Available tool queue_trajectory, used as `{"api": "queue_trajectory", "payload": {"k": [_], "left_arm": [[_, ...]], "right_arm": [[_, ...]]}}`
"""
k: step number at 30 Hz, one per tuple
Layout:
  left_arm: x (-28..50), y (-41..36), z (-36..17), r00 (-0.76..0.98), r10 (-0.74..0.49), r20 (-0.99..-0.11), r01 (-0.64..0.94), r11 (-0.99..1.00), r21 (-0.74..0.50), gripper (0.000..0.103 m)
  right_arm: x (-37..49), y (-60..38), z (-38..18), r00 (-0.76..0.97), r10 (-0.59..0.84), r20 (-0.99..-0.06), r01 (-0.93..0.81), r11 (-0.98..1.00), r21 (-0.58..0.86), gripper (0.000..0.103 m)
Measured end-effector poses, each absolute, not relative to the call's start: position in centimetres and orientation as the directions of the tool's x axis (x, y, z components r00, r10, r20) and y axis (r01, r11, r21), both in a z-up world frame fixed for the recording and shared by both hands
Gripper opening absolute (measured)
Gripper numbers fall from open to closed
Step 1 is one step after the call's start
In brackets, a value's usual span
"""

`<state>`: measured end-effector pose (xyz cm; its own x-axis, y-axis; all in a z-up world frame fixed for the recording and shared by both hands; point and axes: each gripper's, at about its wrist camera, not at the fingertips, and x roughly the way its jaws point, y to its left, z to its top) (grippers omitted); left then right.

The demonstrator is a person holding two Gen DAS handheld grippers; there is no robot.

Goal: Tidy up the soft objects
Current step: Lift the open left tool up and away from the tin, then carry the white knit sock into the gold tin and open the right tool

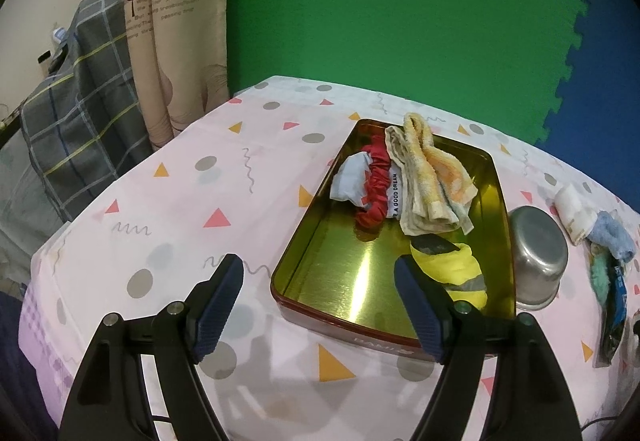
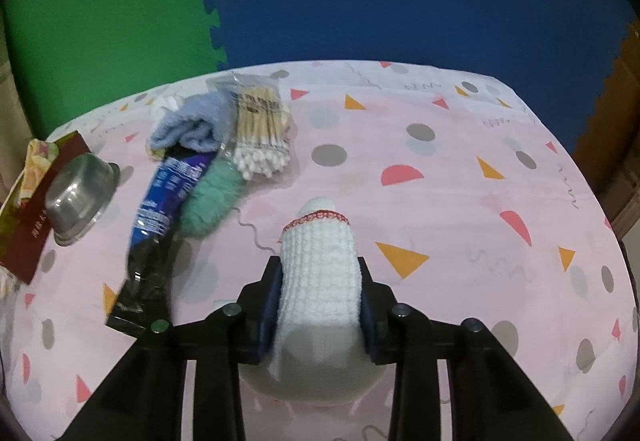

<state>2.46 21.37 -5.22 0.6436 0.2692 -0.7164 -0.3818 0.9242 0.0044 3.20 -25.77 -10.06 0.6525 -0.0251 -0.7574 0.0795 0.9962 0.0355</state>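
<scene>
A gold tin tray (image 1: 340, 281) lies on the pink tablecloth and holds a red scrunchie (image 1: 374, 187), a pale cloth (image 1: 348, 177), an orange-and-cream towel (image 1: 432, 177) and a yellow sock (image 1: 460, 273). My left gripper (image 1: 318, 277) is open and empty above the tray's near left corner. My right gripper (image 2: 318, 273) is shut on a white knitted sock (image 2: 320, 269) with red trim, held above the table. A light blue fluffy sock (image 2: 192, 125) and a green fluffy sock (image 2: 212, 197) lie at the left in the right wrist view.
A steel bowl (image 1: 536, 253) sits upside down right of the tray. A bag of cotton swabs (image 2: 260, 129) and a dark blue-black packet (image 2: 160, 225) lie by the fluffy socks. A white roll (image 1: 572, 209) lies beyond the bowl. Green and blue foam mats stand behind the table.
</scene>
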Motion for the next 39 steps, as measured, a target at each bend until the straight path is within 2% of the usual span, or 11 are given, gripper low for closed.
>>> {"api": "queue_trajectory", "payload": {"k": [10, 20, 27, 34, 39], "left_arm": [[2.4, 21.8, -5.2, 0.642, 0.268, -0.718, -0.394, 0.919, -0.009, 0.077], [2.1, 23.6, -5.2, 0.619, 0.308, -0.723, -0.465, 0.885, -0.021, 0.077], [1.9, 23.9, -4.8, 0.610, 0.374, -0.698, -0.481, 0.875, 0.049, 0.081], [2.0, 24.6, -4.9, 0.597, 0.383, -0.705, -0.492, 0.869, 0.055, 0.083], [1.9, 25.8, -4.9, 0.593, 0.366, -0.717, -0.512, 0.859, 0.015, 0.086]], "right_arm": [[2.8, -22.2, -5.9, 0.702, 0.070, -0.709, -0.007, 0.996, 0.091, 0.034], [4.1, -13.5, -3.3, 0.686, 0.237, -0.688, -0.213, 0.970, 0.121, 0.034], [5.3, -5.6, -2.9, 0.631, 0.368, -0.683, -0.364, 0.918, 0.159, 0.034], [6.4, 2.5, -3.5, 0.574, 0.449, -0.685, -0.481, 0.861, 0.162, 0.034], [7.7, 6.3, -4.7, 0.537, 0.465, -0.704, -0.512, 0.843, 0.166, 0.034]]}}
